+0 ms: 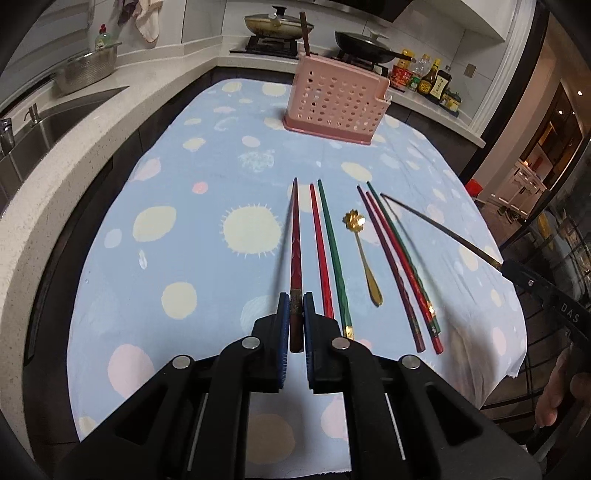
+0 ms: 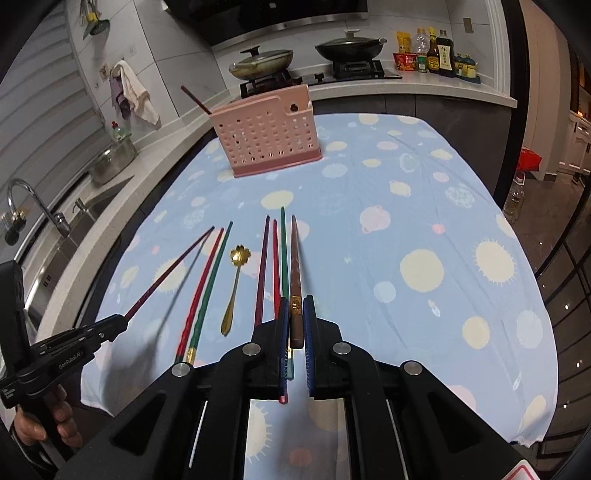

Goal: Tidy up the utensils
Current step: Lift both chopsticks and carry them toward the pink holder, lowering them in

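Observation:
My left gripper [image 1: 295, 306] is shut on a dark red chopstick [image 1: 295, 243] and holds it above the blue spotted cloth [image 1: 177, 177]. My right gripper [image 2: 295, 306] is shut on a brown chopstick [image 2: 295, 273], also lifted. Red, green and purple chopsticks [image 1: 325, 251] [image 1: 399, 266] and a gold flower spoon [image 1: 364, 258] lie on the cloth between them. A pink perforated holder [image 1: 336, 103] stands at the far end with one brown chopstick [image 1: 304, 37] in it. In the right wrist view the holder [image 2: 266, 136] and spoon [image 2: 234, 288] show too.
A sink [image 1: 44, 125] and steel colander [image 1: 86, 70] are on the counter at left. A stove with two pans [image 1: 279, 24] and sauce bottles [image 1: 428, 77] stand behind the holder. The cloth's edge drops off at right.

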